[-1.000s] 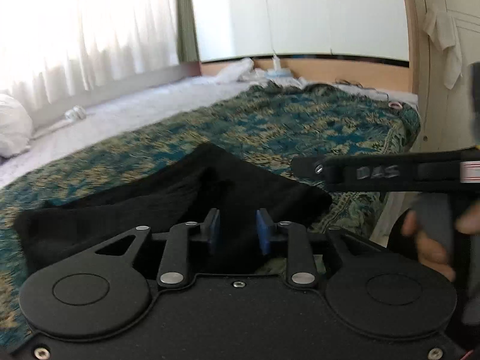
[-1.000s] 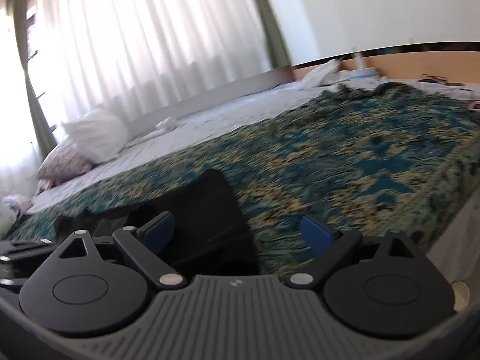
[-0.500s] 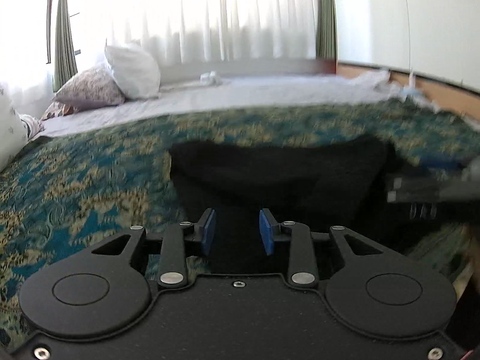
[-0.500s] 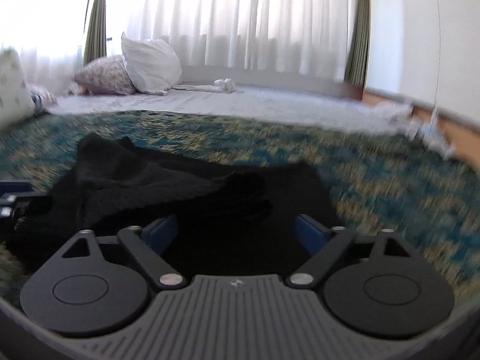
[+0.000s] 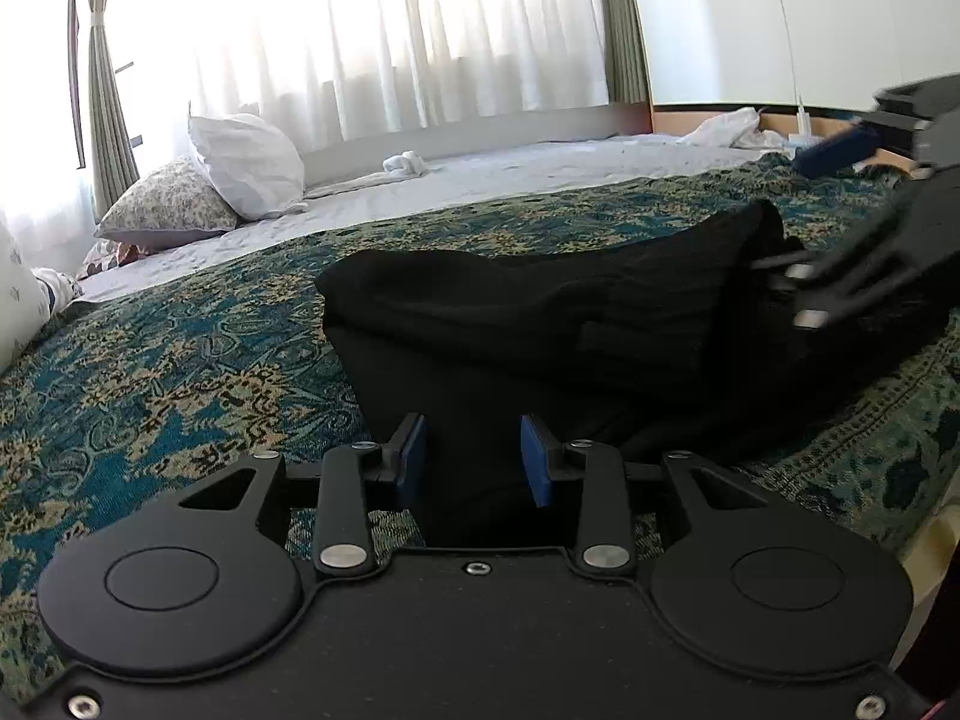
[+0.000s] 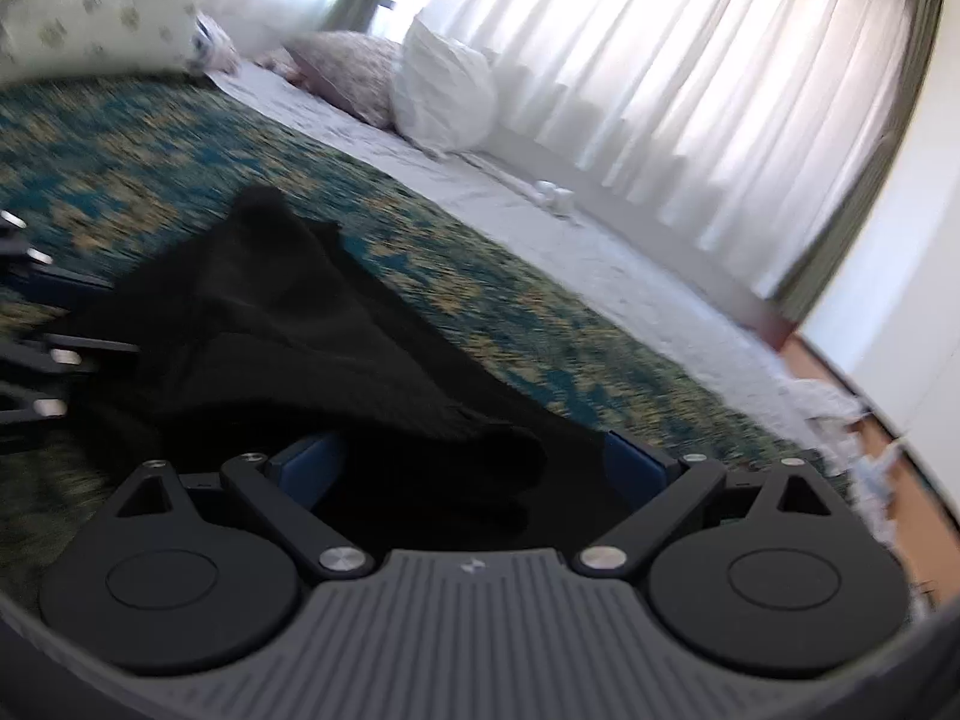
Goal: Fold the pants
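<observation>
Now hovering both grippers, left part-spread and right wide, over pants, probably needing near-edge grasp next.

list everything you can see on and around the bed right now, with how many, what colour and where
pants: 1, black, bunched on the bedspread, between both grippers
bedspread: 1, teal and gold pattern, covering the near bed
white pillow: 1, far side by the window
floral pillow: 1, pale, beside the white pillow
curtains: sheer white, green edges
left gripper: 1, black, blue pads, pants between the parted pads
right gripper: 1, black, wide apart, fabric between
</observation>
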Demonstrator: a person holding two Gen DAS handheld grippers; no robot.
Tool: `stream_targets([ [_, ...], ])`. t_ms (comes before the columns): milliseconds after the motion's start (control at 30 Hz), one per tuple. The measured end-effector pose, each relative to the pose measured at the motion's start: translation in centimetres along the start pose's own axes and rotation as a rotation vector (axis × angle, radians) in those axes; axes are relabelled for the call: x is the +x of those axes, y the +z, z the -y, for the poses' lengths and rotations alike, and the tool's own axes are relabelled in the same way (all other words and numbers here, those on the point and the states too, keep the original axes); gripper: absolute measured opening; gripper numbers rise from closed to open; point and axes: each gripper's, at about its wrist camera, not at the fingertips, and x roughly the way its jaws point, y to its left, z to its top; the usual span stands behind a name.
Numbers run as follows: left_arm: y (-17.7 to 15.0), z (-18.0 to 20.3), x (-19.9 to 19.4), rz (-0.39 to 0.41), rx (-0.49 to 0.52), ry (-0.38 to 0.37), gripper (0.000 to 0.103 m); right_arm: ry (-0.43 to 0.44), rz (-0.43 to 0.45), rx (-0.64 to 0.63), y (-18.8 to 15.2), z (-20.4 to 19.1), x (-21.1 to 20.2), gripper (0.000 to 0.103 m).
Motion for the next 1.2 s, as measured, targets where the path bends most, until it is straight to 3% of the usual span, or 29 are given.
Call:
stream_targets([
  [67,-0.1,-0.1,-0.1,0.005,-0.025,-0.003,0.033,0.066,0.026,0.002,-0.3,0.0,-1.6,0.103],
  [133,-0.2,-0.4,-0.1,0.007,-0.059,-0.01,0.033,0.077,0.034,-0.047,-0.4,-1.1,-2.4,0.103],
  [267,-0.4,-0.6,-0.1,0.013,-0.088,-0.016,0.034,0.03,0.038,-0.137,-0.2,-4.5,-1.7,0.103],
  [367,-0.5,-1.0,-0.4,0.012,-0.111,-0.031,0.034,-0.007,0.035,-0.12,0.1,-6.4,-0.5,0.099],
  [600,-0.8,-1.8,-0.7,0.01,-0.171,-0.062,0.035,0.003,0.009,0.076,2.7,-4.0,1.9,0.073],
  [700,-0.9,-1.8,-0.7,0.014,-0.175,-0.062,0.035,0.022,-0.011,0.173,4.1,-2.1,2.8,0.056],
  [833,-0.9,-1.9,-0.7,0.015,-0.183,-0.069,0.035,-0.004,-0.039,0.316,5.9,1.5,5.2,0.052],
  [933,-0.8,-1.9,-0.7,0.015,-0.182,-0.072,0.035,-0.058,-0.059,0.491,6.8,5.9,8.0,0.052],
  [1000,-0.8,-1.9,-0.7,0.013,-0.184,-0.072,0.035,-0.139,-0.048,0.663,6.5,9.8,9.8,0.069],
  [1033,-0.8,-2.0,-0.7,0.012,-0.187,-0.073,0.035,-0.174,-0.046,0.77,5.7,11.8,10.4,0.073],
  [1133,-0.7,-2.1,-0.7,0.006,-0.202,-0.076,0.036,-0.116,-0.018,1.1,1.7,16.1,10.2,0.08],
  [1200,-0.8,-2.2,-0.7,0.005,-0.211,-0.08,0.036,-0.087,-0.016,1.159,-0.7,16.8,9.5,0.083],
])
